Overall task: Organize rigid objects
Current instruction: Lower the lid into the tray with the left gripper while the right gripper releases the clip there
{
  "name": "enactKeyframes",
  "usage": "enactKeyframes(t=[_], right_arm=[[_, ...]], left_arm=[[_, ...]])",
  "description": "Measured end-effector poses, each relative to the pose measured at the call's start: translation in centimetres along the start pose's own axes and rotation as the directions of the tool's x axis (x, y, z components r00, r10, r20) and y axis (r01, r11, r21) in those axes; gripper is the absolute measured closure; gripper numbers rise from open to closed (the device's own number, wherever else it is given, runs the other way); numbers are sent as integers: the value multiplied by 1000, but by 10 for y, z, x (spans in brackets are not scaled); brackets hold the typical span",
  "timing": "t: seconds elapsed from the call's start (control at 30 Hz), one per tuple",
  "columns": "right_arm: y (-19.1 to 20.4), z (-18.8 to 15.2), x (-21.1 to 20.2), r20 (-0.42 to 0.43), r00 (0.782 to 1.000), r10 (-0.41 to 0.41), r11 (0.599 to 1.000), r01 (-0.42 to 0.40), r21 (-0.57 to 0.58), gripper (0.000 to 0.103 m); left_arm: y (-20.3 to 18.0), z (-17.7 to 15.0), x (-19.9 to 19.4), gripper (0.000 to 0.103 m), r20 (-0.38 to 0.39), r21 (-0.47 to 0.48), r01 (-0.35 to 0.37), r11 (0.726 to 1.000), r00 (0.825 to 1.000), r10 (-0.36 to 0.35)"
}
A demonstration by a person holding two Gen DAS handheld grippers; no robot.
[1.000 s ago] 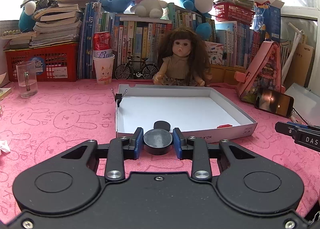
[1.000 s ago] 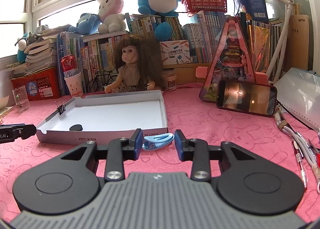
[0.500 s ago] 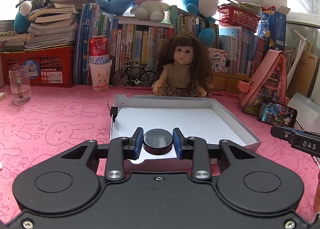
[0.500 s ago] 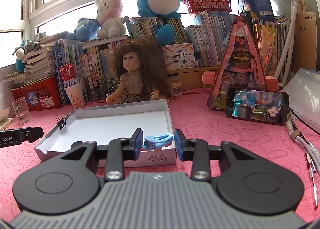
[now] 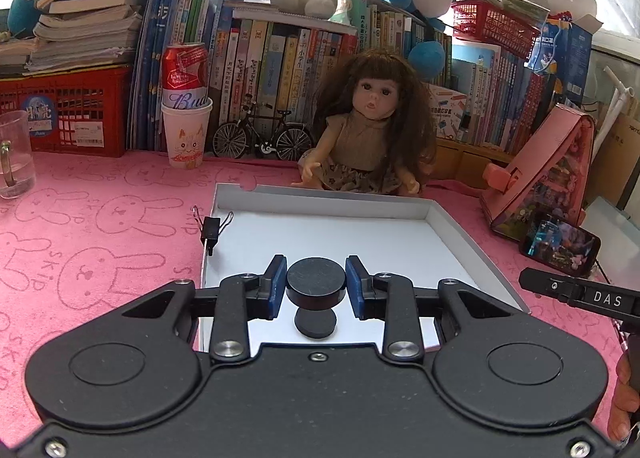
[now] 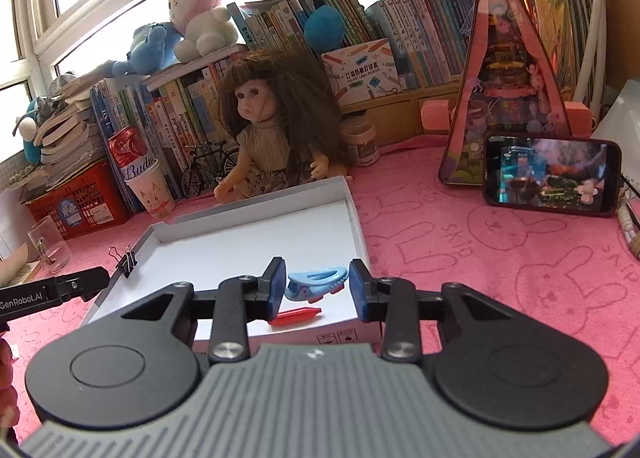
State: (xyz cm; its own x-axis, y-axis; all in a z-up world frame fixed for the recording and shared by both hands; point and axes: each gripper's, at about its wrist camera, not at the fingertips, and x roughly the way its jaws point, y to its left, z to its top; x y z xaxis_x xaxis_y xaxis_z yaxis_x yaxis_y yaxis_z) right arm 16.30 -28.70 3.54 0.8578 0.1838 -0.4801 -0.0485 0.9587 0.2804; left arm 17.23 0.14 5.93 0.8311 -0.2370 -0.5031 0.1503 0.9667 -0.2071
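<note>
In the left wrist view my left gripper (image 5: 316,278) is shut on a thick black round disc (image 5: 316,287), held just above the near end of a shallow white box (image 5: 320,203). A second black disc (image 5: 315,323) lies flat in the box right under it. In the right wrist view my right gripper (image 6: 317,280) is shut on a light blue hair clip (image 6: 318,282), over the box's (image 6: 357,218) near right corner. A small red piece (image 6: 296,316) lies on the box floor below the clip.
A black binder clip (image 5: 211,227) sits on the box's left wall. A doll (image 5: 370,138) sits behind the box, with books and plush toys behind it. A paper cup with a can (image 5: 186,126), a glass mug (image 5: 14,162) and a phone (image 6: 550,178) stand on the pink cloth.
Both grippers have moved forward with their loads, from in front of the box's near wall to above its floor. The right view has tilted as that wrist rolled.
</note>
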Motion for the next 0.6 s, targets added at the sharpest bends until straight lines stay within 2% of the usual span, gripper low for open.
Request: enactKeyframes(t=[0.17,0.3,0.43,0.6], right_arm=[[0,20,30,-107,993,44,998,-39,49,64],[1,25,57,-187,981,55,995,-38,94,64],[5,21,75,-227,973,37,996,-18,84,64],[16,17,83,-253,967,28,999,-21,29,63]], left_arm=[[12,16,33,73,-96,-70,30,997,995,-36],[12,18,59,73,-148,-66,-3,998,989,-7],[10,15,80,73,-197,-64,-23,998,980,10],[3,11,89,73,-203,-35,-34,999,979,26]])
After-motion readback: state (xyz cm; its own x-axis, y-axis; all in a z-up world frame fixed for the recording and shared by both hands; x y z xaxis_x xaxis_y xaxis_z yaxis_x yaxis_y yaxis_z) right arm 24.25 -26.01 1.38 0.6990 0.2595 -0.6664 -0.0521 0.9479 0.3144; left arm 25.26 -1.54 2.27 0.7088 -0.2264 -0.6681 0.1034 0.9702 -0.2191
